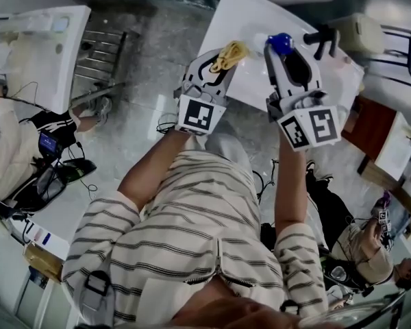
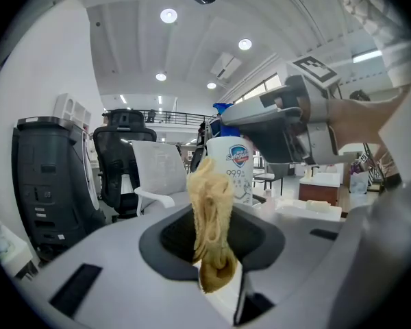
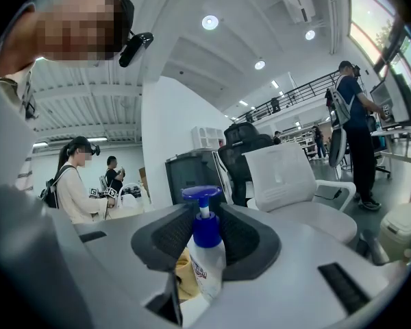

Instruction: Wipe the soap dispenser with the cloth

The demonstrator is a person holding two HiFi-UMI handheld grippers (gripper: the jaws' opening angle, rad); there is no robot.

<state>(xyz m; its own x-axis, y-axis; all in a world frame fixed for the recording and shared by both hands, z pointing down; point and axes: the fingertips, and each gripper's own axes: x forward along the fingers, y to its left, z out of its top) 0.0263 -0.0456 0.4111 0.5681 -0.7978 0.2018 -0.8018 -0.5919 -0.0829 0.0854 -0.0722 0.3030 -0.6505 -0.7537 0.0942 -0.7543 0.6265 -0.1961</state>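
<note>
My right gripper (image 1: 282, 55) is shut on the soap dispenser (image 1: 281, 42), a white bottle with a blue pump, and holds it upright above the white table (image 1: 243, 19). In the right gripper view the dispenser (image 3: 207, 249) stands between the jaws of the right gripper (image 3: 204, 266), with the yellow cloth (image 3: 185, 279) close against its left side. My left gripper (image 1: 222, 62) is shut on the crumpled yellow cloth (image 1: 230, 53). In the left gripper view the cloth (image 2: 209, 204) rises from the left gripper (image 2: 216, 245) in front of the dispenser (image 2: 233, 170), whose top the right gripper (image 2: 241, 120) grips.
A black handled object (image 1: 322, 40) and a beige bin (image 1: 359, 33) lie at the table's far right. A metal rack (image 1: 99, 53) stands to the left. People sit at the left (image 1: 14, 149) and lower right (image 1: 370, 252). Office chairs (image 2: 123, 163) stand behind.
</note>
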